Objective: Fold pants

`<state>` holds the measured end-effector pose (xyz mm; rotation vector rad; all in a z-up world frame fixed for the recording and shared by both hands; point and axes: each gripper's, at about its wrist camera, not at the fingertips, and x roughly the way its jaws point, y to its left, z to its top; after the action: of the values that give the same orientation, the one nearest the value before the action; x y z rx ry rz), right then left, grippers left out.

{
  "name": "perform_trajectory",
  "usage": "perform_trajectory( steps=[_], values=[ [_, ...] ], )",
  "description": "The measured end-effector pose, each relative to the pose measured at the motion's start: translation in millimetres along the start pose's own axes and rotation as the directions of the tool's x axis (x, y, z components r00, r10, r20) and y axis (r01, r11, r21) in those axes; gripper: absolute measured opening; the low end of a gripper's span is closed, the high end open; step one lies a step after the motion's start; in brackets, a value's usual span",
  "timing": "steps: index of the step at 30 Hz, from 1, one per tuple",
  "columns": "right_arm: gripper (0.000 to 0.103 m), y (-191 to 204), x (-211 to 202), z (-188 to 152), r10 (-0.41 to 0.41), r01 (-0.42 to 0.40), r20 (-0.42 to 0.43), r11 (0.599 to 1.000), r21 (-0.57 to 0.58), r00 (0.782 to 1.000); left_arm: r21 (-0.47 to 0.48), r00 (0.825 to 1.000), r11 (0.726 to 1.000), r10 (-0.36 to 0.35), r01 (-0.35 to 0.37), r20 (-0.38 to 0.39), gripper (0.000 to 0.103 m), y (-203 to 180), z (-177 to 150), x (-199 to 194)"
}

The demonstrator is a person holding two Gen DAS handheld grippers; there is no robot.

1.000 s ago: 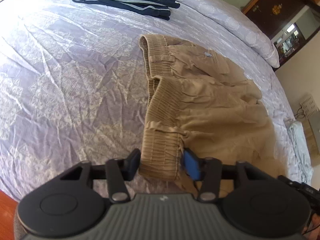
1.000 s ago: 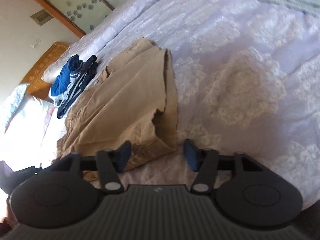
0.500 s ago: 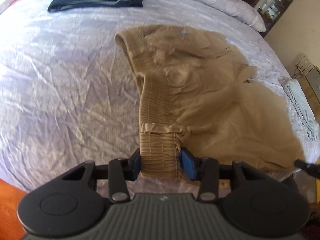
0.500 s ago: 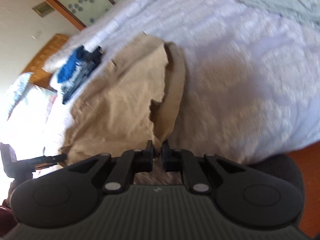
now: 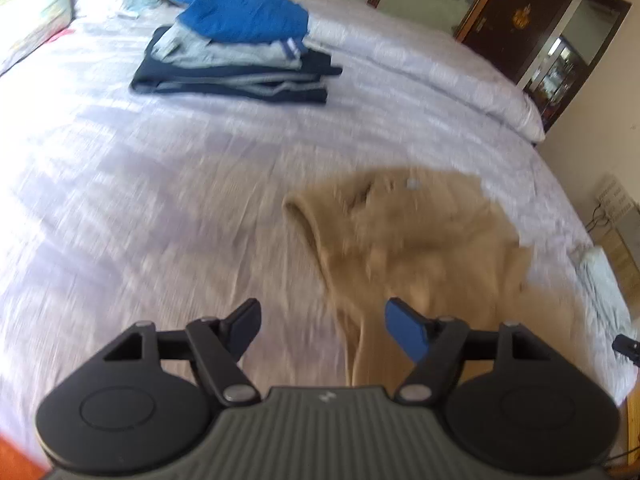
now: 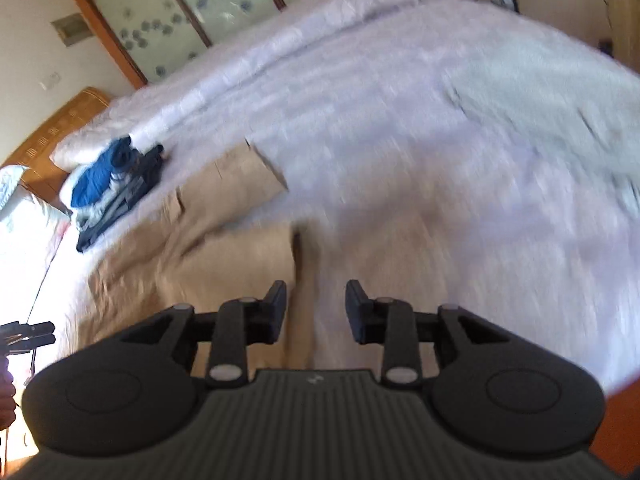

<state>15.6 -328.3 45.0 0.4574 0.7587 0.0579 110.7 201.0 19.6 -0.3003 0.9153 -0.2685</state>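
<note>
The tan pants [image 5: 412,248] lie spread on the lilac bedspread [image 5: 160,208], blurred by motion. My left gripper [image 5: 322,326] hovers above their near edge with its jaws opening wide; the cloth lies below the gap and the pads do not press it. In the right wrist view the pants [image 6: 208,236] reach from the left to the middle, one leg end pointing away. My right gripper [image 6: 316,308] hangs over their right edge, its jaws opening, with nothing pinched between them.
A stack of folded clothes [image 5: 236,52], blue on top, sits at the far side of the bed, also in the right wrist view as the stack [image 6: 112,188]. A pale grey-green garment [image 6: 552,96] lies on the bed at right. The other gripper's tip [image 6: 24,334] shows at the left edge.
Both grippers let go of the pants and lifted back from them. The left jaws went from pinching the waistband to wide apart; the right jaws closed on the hem, then parted.
</note>
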Motion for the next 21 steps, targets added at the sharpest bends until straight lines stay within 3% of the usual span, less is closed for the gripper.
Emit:
perform_trajectory(
  steps=[3,5,7,10,12,13,14,17,18,19,20,21],
  values=[
    [0.046,24,41,42,0.056,-0.053,0.045,0.996,-0.068,0.997,-0.069,0.999,0.997,-0.041,0.040,-0.017,0.082,9,31,46],
    [0.065,35,79,69,0.105,-0.102,0.043,0.993,-0.063,0.994,-0.104,0.999,0.994,-0.020,0.017,-0.033,0.082,13,41,78],
    [0.067,44,125,93,0.136,-0.136,0.028,0.991,0.002,0.990,-0.144,0.999,0.990,-0.009,0.001,-0.049,0.082,20,44,100],
    [0.076,58,198,125,0.148,-0.147,-0.033,0.989,0.035,0.988,-0.204,0.998,0.978,-0.053,0.048,-0.019,0.079,24,47,109],
    [0.076,65,243,140,0.120,-0.118,-0.075,0.993,0.029,0.990,-0.227,0.997,0.971,-0.080,0.073,-0.021,0.065,23,50,114],
    [0.076,69,263,145,0.101,-0.099,-0.091,0.995,0.028,0.991,-0.222,0.998,0.974,-0.051,0.045,-0.021,0.058,20,50,117],
    [0.076,69,282,149,0.093,-0.090,-0.111,0.995,0.033,0.989,-0.203,0.999,0.979,-0.023,0.018,-0.023,0.045,17,50,120],
    [0.075,70,334,151,0.128,-0.114,-0.227,0.991,0.076,0.965,-0.149,0.999,0.988,0.038,-0.037,0.003,0.037,7,51,122],
    [0.069,77,339,147,0.108,-0.099,-0.222,0.994,0.047,0.969,-0.141,0.998,0.989,0.053,-0.050,0.015,0.036,5,51,121],
    [0.021,87,336,145,0.091,-0.099,-0.212,0.995,-0.027,0.973,-0.135,0.997,0.989,0.068,-0.063,0.031,0.036,3,51,119],
    [0.008,95,337,143,0.099,-0.118,-0.250,0.991,-0.065,0.963,-0.128,0.996,0.989,0.079,-0.073,0.048,0.033,2,52,117],
    [0.008,99,334,140,0.098,-0.116,-0.269,0.992,-0.055,0.958,-0.119,0.993,0.989,0.091,-0.082,0.073,0.031,0,54,114]
  ],
)
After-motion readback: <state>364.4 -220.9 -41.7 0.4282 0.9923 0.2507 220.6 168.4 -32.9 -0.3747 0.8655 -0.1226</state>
